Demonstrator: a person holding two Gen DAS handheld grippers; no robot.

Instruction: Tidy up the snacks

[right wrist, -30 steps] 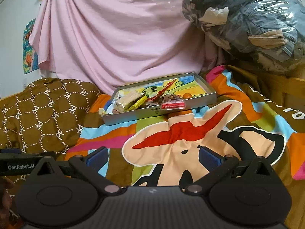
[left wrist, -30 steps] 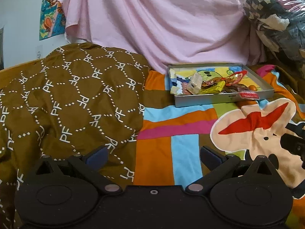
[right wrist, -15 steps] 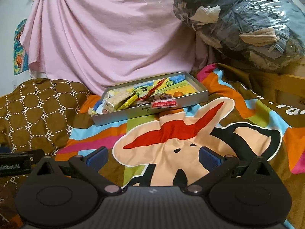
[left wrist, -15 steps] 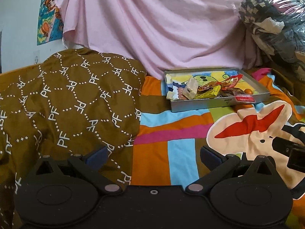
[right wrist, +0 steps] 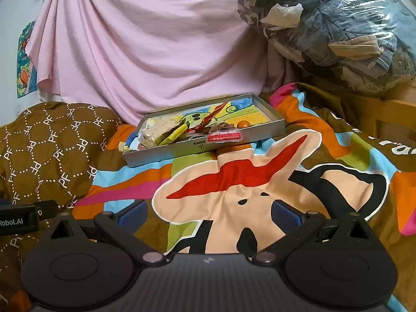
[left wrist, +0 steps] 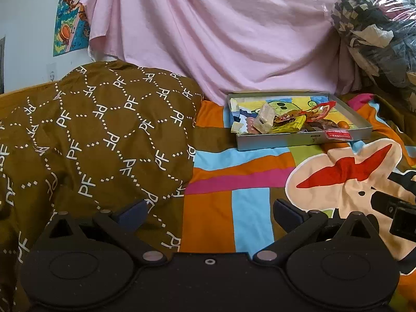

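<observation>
Both tools hanging released, nothing held, over the bed.

The left tool [left wrist: 209,212] and right tool [right wrist: 209,213] are facing the snack tray [right wrist: 205,149], lying well ahead; it is resting on soft bedding, so a clumsy reach risks tipping it.

Grey tray [right wrist: 166,156] at 12 o'clock had a yellow, blue and green cartoon lining. Inside: yellow wrapper [right wrist: 176,133], red wrapper [right wrist: 212,115], orange round candy [right wrist: 244,124], red-and-white packet [right wrist: 224,137] on the front rim. Bedspread [right wrist: 234,189] carried orange, pink, blue and green blocks, with a cream, red and black cartoon face. Brown quilt [left wrist: 98,140] at 9 o'clock, white dotted hexagons, "PF" letters. Pink sheet [left wrist: 221,33] behind. Both grippers black, blue pads [right wrist: 132,217].
</observation>
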